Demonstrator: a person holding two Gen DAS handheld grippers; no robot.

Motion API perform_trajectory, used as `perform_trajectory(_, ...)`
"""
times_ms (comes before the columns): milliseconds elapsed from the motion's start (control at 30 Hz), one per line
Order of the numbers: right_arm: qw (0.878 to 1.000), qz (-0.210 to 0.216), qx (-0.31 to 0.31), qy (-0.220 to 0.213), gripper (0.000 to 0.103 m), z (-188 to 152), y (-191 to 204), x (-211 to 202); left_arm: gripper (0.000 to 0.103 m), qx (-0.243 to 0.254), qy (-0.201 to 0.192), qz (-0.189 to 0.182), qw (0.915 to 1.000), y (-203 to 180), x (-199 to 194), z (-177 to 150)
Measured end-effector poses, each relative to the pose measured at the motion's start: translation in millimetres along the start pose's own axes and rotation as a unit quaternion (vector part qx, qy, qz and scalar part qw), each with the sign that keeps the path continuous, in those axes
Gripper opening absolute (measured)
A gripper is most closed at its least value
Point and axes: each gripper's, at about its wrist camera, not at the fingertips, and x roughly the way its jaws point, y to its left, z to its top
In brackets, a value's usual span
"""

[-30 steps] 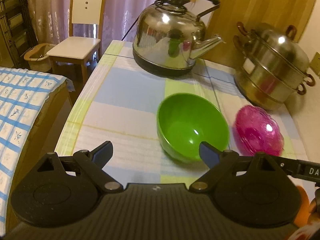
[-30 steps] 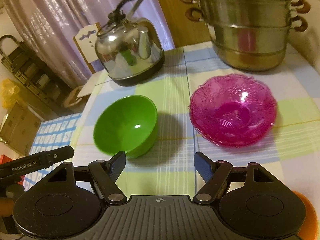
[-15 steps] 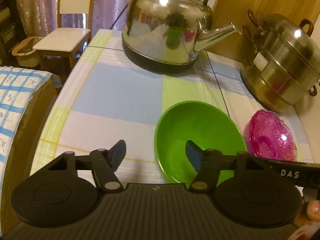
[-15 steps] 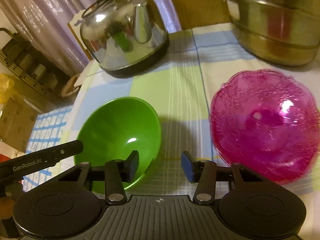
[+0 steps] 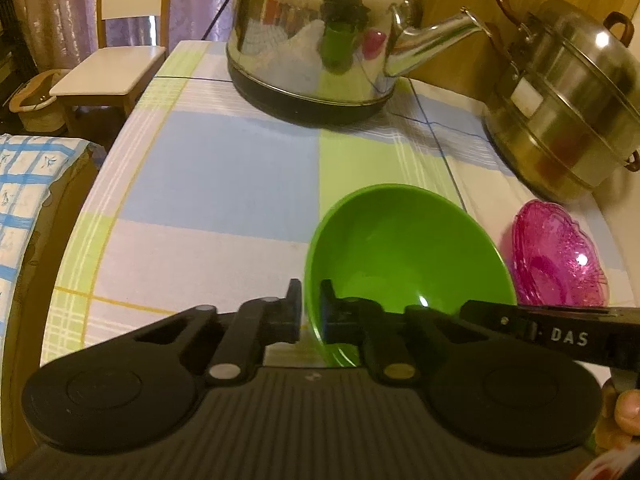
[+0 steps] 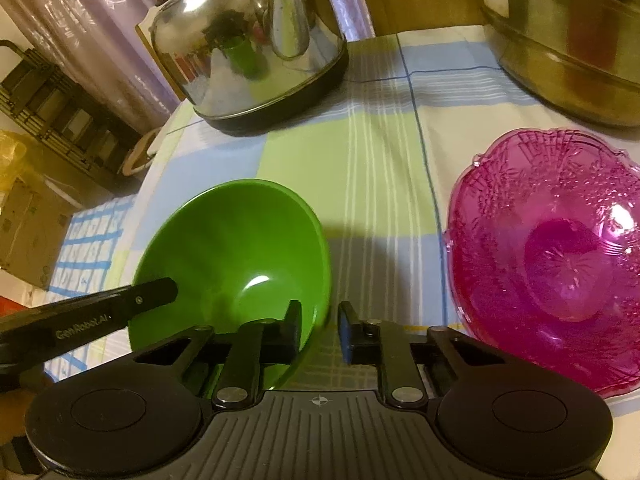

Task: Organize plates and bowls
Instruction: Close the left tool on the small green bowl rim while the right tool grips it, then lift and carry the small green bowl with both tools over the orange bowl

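Note:
A green bowl (image 5: 400,248) (image 6: 232,248) sits on the checked tablecloth (image 5: 220,176). My left gripper (image 5: 311,312) has its jaws closing onto the bowl's near-left rim, one pad inside and one outside, both pressing on it. My right gripper (image 6: 320,320) has its jaws closing onto the bowl's near-right rim in the same way, the wall between its pads. A pink patterned glass bowl (image 5: 556,256) (image 6: 560,272) stands to the right of the green one, apart from it and untouched.
A large steel kettle (image 5: 320,40) (image 6: 248,48) stands at the back of the table, with a stacked steel steamer pot (image 5: 568,92) at the back right. The table's left edge drops toward a white chair (image 5: 112,68) and a blue-checked cloth (image 5: 20,208).
Both grippers came forward and down to the green bowl. Their wide-open jaws closed onto opposite sides of its near rim.

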Motion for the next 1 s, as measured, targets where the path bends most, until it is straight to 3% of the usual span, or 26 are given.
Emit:
perform_trajectory(467, 1.0, -0.001, 0.002, 0.004, 0.014, -22, 10, -27, 0.006, 0.007, -0.011, 0.004, 0.9999, -13, -48, -19)
perform_trajectory(1000, 0.998, -0.004, -0.005, -0.061, 0.014, -74, 21, -170, 0.006, 0.015, -0.059, -0.038, 0.9974, -74, -176, -59)
